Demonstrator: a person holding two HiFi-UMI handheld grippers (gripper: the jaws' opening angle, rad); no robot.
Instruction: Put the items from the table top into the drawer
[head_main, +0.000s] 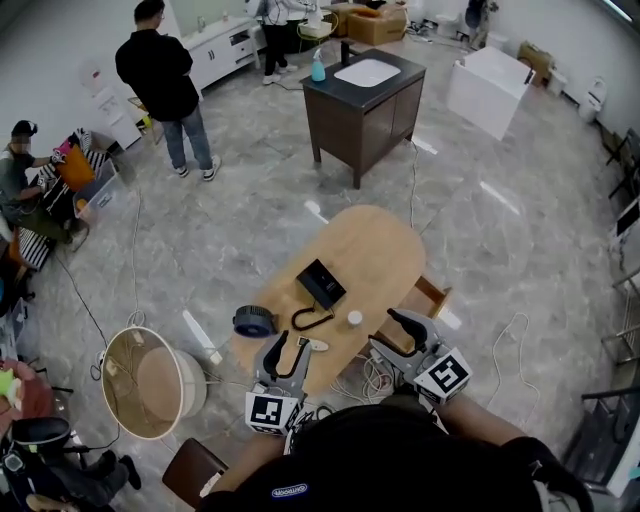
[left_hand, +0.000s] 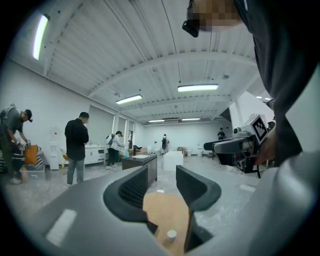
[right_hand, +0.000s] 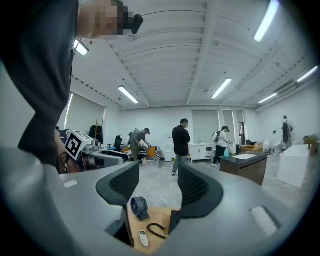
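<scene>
Both claws are held open and empty at the near end of the wooden table (head_main: 385, 245): the left gripper (head_main: 290, 352) over the near left edge, the right gripper (head_main: 404, 326) at the near right edge, just beside the drawer (head_main: 433, 297). In each gripper view the jaws are seen well apart, with nothing pressed between them. Five items are counted on the table top, none of them touched. One blue fan (head_main: 254, 320) stands at the left edge. One black box-shaped device (head_main: 321, 283) lies near the middle, with one black looped cord (head_main: 310, 320) just on its near side. One small white round piece (head_main: 354, 318) is set to the right of the cord, and one white remote (head_main: 316, 345) lies nearest, close beside the left gripper. One drawer is seen, pulled open at the table's right side; its contents cannot be made out.
</scene>
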